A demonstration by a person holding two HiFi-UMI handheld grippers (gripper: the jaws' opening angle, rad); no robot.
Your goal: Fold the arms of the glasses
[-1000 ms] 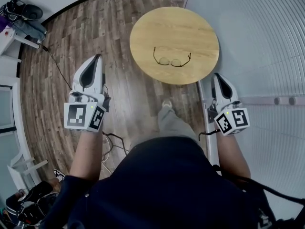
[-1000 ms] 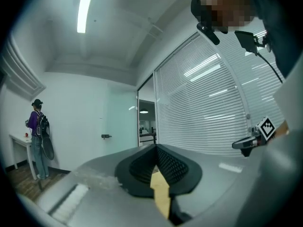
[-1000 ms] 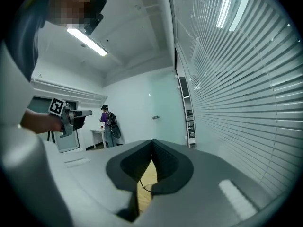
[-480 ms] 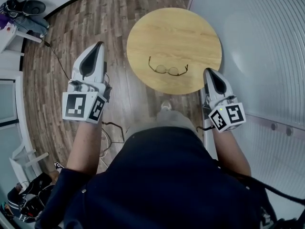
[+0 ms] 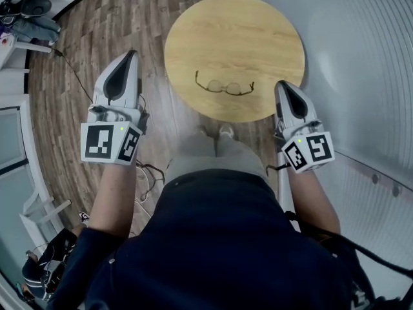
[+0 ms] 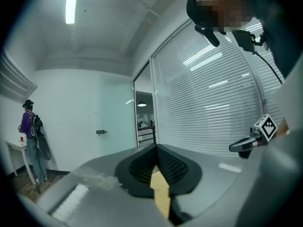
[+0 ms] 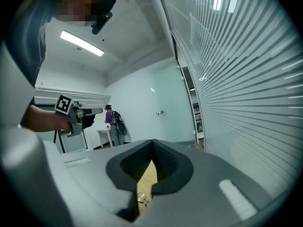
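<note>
Thin dark-framed glasses (image 5: 224, 87) lie on the round wooden table (image 5: 258, 31) near its front edge, both arms spread open and pointing away from me. My left gripper (image 5: 133, 53) is held level over the floor, left of the table and apart from it, its jaws closed with nothing in them. My right gripper (image 5: 281, 82) hovers at the table's front right rim, also shut and empty. In the right gripper view the closed jaws (image 7: 152, 141) leave a wedge that shows table wood and a bit of the glasses (image 7: 142, 201). Only wood shows below the left gripper's tips (image 6: 155, 146).
A wall of white blinds (image 5: 361, 57) runs close along the right of the table. Wood plank floor (image 5: 97, 31) with a black cable lies to the left, with furniture at the far left. A person with a backpack (image 6: 29, 141) stands by a white table far off.
Both grippers have advanced toward the table and sunk slightly. The right one now reaches the table's rim, and the glasses have not moved on the table.
</note>
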